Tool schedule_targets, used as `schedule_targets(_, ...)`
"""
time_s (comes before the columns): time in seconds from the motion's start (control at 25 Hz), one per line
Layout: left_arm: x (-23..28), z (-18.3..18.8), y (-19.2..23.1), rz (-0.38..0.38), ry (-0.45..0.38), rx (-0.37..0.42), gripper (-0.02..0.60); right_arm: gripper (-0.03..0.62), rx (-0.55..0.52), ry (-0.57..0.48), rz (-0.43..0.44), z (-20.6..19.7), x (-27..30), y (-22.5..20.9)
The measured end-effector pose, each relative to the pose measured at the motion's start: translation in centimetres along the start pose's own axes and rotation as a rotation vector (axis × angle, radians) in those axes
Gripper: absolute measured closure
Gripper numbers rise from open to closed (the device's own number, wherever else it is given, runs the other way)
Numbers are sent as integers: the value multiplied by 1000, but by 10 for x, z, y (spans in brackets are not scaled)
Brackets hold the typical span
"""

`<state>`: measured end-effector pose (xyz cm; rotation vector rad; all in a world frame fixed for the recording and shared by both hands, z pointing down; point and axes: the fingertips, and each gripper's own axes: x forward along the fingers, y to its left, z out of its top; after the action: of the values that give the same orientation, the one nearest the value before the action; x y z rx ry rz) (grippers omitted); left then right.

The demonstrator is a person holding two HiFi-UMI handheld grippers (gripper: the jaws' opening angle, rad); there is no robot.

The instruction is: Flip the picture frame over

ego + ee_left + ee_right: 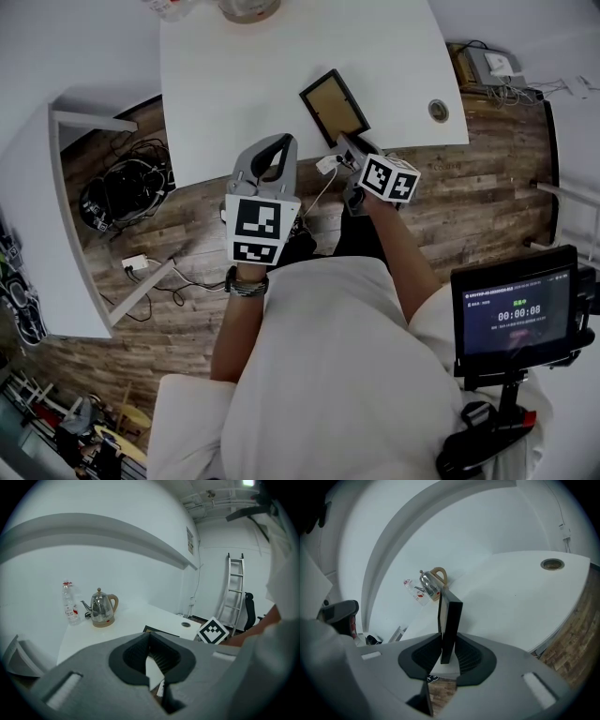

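Off to the left, at the back of the white tabletop [234,84], a steel kettle [101,607] and a clear bottle [70,604] stand side by side, well apart from the work. The left tongs [281,142] hang just off the tabletop's near edge, clenched on nothing, tips meeting. Just to their right, the picture frame [335,105] sits near that same front edge with its brownish panel facing up. The right tongs [344,141] are clamped on its near end, a pad on each face of the black border. Seen along those tongs the frame is edge-on and looks tipped against the tabletop, though I cannot tell whether its far edge rests there. I take this as the start of the flip itself: gripped, not yet turned over. The next move calls for rolling the wrist through so the other face comes up, holding firm on that thin border, then easing the frame down flat. Farther right, a round cable port [438,110] lies out of the way.
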<state>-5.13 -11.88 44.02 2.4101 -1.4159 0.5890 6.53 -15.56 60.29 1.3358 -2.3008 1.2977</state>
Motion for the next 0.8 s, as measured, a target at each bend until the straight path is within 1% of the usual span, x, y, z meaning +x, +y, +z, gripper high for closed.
schedule_targets(0.08,-1,-1,1,3,1,-3,577,492,-29,13,-21,-1,0,-2)
schedule_targets(0.2,-2,-2,1,6,4,-4,578,440,-76,34,-46,-3,0,-4)
schedule_targets(0.32,-2,-3,1,6,7,-3,578,408,-88,48,-58,-6,-1,-6)
schedule_targets(0.4,-2,-4,0,5,7,-4,578,396,-91,61,-67,-9,-1,-7)
schedule_targets(0.52,-1,-4,0,2,8,-4,578,345,-86,87,-81,-13,-3,-10)
schedule_targets(0.68,1,-5,0,-1,11,-4,578,327,-64,98,-77,-13,-5,-11)
schedule_targets(0.8,1,-6,-2,-5,13,-1,578,301,-40,124,-67,-15,-8,-11)
